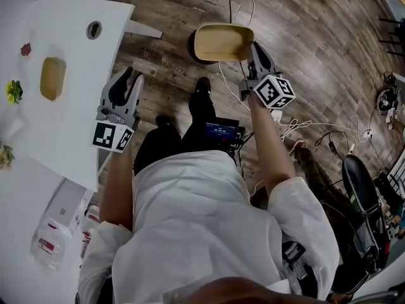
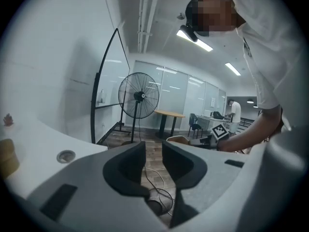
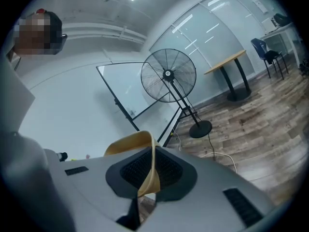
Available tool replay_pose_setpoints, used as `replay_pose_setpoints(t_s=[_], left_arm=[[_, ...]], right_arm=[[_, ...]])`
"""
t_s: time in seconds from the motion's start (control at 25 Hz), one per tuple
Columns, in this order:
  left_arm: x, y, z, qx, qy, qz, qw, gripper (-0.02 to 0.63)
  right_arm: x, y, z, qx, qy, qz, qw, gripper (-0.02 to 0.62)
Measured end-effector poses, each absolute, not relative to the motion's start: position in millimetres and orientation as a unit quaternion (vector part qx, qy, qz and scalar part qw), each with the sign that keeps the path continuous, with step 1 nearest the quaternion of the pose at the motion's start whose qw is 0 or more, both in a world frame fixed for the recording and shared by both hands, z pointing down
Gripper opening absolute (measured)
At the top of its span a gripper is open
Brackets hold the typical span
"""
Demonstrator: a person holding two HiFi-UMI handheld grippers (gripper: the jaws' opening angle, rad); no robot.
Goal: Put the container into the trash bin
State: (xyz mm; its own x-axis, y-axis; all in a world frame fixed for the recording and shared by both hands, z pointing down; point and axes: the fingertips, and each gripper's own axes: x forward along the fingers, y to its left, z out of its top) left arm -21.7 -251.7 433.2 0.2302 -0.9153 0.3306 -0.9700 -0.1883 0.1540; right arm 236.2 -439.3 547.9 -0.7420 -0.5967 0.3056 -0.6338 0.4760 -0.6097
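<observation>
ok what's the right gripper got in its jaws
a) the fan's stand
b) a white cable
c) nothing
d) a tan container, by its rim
D: in the right gripper view, the right gripper has its jaws shut on the rim of the tan container. In the head view the dark trash bin shows beneath it.

The container (image 1: 223, 41) is tan, the table (image 1: 79, 87) white, the floor (image 1: 316, 43) brown wood-grain
</observation>
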Motion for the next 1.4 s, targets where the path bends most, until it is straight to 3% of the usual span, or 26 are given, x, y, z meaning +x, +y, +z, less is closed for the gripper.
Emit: replay_pose_setpoints(t_s=[0.68, 1.4], left_arm=[[-27, -298, 649, 0.75, -0.603, 0.09, 0.257, 0.112], [1, -259, 782, 0.738, -0.582, 0.083, 0.331, 0.112]], right_arm=[[221, -430, 868, 0.343, -0.807, 0.444, 0.186, 0.043], [192, -426, 1027, 0.328, -0.796, 0.445, 0.248, 0.043]])
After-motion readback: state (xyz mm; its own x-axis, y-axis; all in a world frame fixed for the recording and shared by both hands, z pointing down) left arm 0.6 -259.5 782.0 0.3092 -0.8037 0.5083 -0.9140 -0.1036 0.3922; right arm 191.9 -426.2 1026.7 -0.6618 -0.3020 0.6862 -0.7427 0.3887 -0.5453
